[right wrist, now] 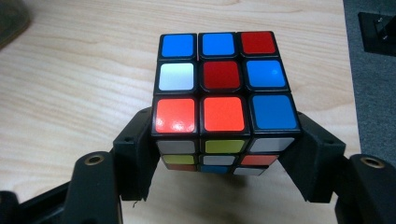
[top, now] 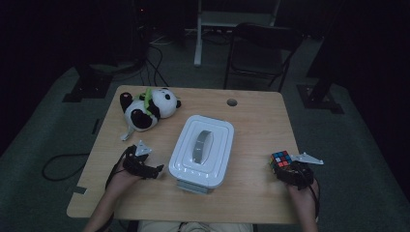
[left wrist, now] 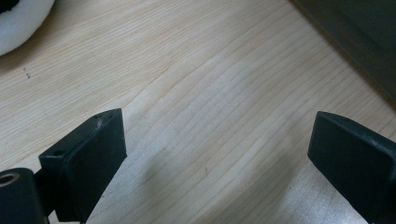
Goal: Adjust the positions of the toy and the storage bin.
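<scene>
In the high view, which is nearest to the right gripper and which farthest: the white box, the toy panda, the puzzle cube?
1. The puzzle cube, between the jaws of the right gripper near the table's right edge.
2. The white box, at the table's middle, to the gripper's left.
3. The toy panda, at the far left corner.

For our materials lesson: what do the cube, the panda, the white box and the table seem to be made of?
Cube: hard black plastic with glossy coloured stickers, which show glare.
Panda: soft plush fabric, judging by its fuzzy, rounded form.
White box: probably smooth moulded plastic with a grey handle in the lid.
Table: light wood or wood-look laminate with a matt finish, its grain lines clear.
</scene>
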The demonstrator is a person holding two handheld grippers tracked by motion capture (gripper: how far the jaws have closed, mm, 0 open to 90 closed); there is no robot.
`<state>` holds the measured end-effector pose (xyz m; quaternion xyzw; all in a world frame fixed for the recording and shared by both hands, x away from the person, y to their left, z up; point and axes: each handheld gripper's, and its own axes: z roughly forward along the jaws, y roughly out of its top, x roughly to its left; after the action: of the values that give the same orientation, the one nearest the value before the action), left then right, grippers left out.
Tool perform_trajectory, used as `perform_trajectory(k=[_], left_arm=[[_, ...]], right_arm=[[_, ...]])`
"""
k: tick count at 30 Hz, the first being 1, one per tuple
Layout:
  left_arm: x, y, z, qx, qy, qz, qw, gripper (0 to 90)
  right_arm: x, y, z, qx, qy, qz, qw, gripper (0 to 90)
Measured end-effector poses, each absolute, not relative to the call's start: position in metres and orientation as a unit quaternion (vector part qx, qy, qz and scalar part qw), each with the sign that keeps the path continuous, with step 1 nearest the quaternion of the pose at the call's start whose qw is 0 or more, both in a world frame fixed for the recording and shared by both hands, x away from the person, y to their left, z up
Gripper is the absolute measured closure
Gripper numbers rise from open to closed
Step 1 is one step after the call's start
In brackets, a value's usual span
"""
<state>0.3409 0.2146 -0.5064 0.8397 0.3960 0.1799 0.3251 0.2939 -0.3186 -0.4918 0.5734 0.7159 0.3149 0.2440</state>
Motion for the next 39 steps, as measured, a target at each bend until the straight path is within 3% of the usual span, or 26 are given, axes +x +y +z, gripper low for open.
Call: perform_trajectory(k=[20, 31, 39], left_arm=[[0.339, 0.218, -0.508, 0.841, 0.397, 0.177, 0.323, 5.1], [0.340, 0.220, -0.507, 0.842, 0.398, 0.174, 0.319, 5.1], [0.340, 0.221, -0.507, 0.841, 0.401, 0.173, 0.320, 5.1]], right_arm=[[0.275, -0.320, -0.503, 0.578, 0.710, 0.329, 0.233, 31.4], [0.280, -0.318, -0.480, 0.557, 0.704, 0.367, 0.242, 20.3], [0.289, -0.301, -0.465, 0.523, 0.719, 0.386, 0.246, 20.1]])
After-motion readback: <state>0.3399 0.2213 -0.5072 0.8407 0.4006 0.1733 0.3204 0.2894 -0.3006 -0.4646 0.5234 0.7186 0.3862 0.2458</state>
